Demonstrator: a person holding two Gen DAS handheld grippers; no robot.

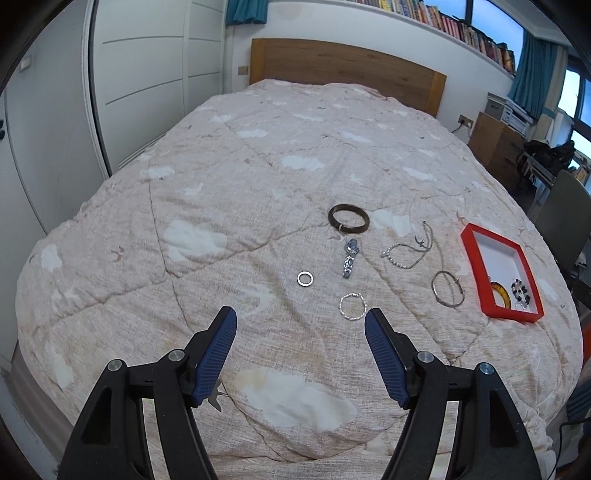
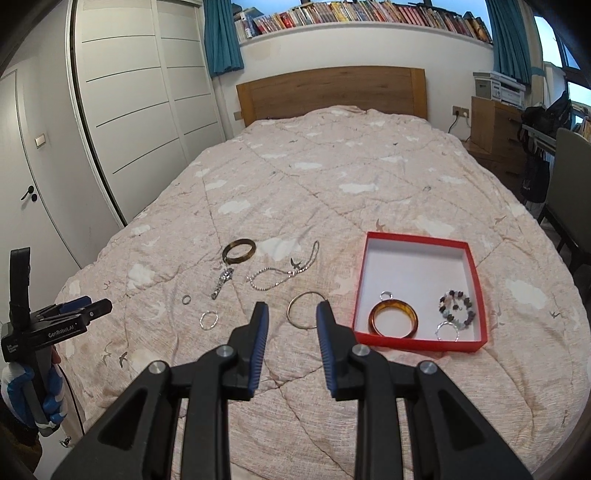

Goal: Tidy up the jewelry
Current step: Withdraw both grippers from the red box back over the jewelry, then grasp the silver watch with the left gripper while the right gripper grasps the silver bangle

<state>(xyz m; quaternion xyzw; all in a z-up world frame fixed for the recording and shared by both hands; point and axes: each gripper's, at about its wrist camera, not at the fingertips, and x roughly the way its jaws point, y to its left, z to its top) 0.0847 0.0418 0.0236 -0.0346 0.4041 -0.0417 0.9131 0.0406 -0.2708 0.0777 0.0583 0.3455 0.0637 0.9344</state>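
Two open grippers over a bed strewn with jewelry.

Left gripper [image 1: 300, 320] is spread wide and the right gripper [image 2: 291, 311] parted less, neither holding anything. A thin silver bangle [image 2: 304, 310] lies on the quilt [image 2: 332, 184] beyond the right fingertips, just beside the red tray [image 2: 476, 280], which holds an amber bangle [image 2: 394, 318] and a beaded bracelet [image 2: 457, 307].

A home bedroom: quilted bed [image 2: 332, 177], wooden headboard [image 2: 332, 92], wardrobe [image 2: 140, 103], bookshelf [image 2: 362, 16]
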